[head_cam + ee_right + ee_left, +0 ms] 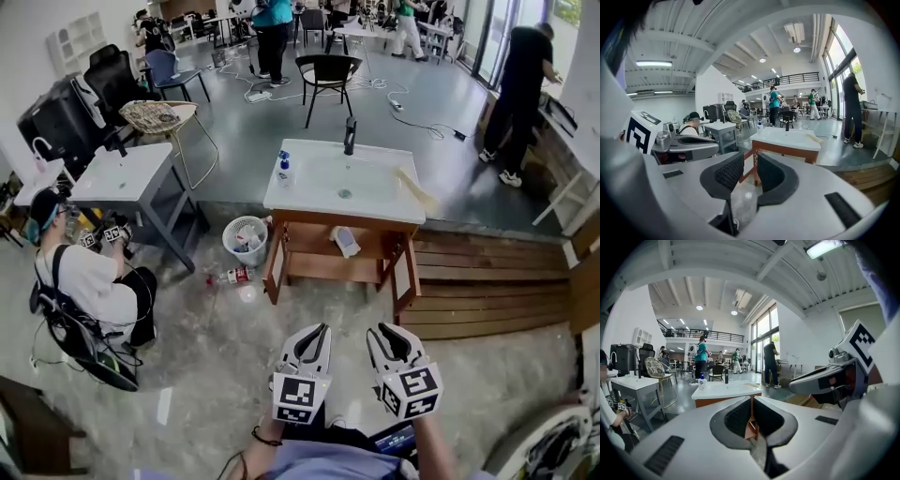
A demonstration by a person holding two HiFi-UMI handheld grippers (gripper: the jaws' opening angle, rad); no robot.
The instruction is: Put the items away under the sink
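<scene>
**Scene before the sink.** Both tongs are hovering low and side by side. The left tongs are standing all but together with nothing between them. The right tongs are showing a narrow gap, also empty.

Well ahead of both, a white rectangular basin on a wooden stand is carrying a small clear pump bottle with a blue top and a pale, flat stick-like item, possibly a brush at this distance. On the wooden shelf under the basin a white plastic bottle is already lying on its side. Ahead and left of the left tongs, a clear bottle with a red label is lying on the floor.

The bottles are likely light, stiff and smooth. The pump bottle is best taken across its body below the pump, and the floor bottle, apt to roll, across its middle.

The shelf opening is low and is being hemmed in by the stand's legs. A white mesh basket is crowding its left side, and a slatted wooden platform its right. The straight approach is lying open.
</scene>
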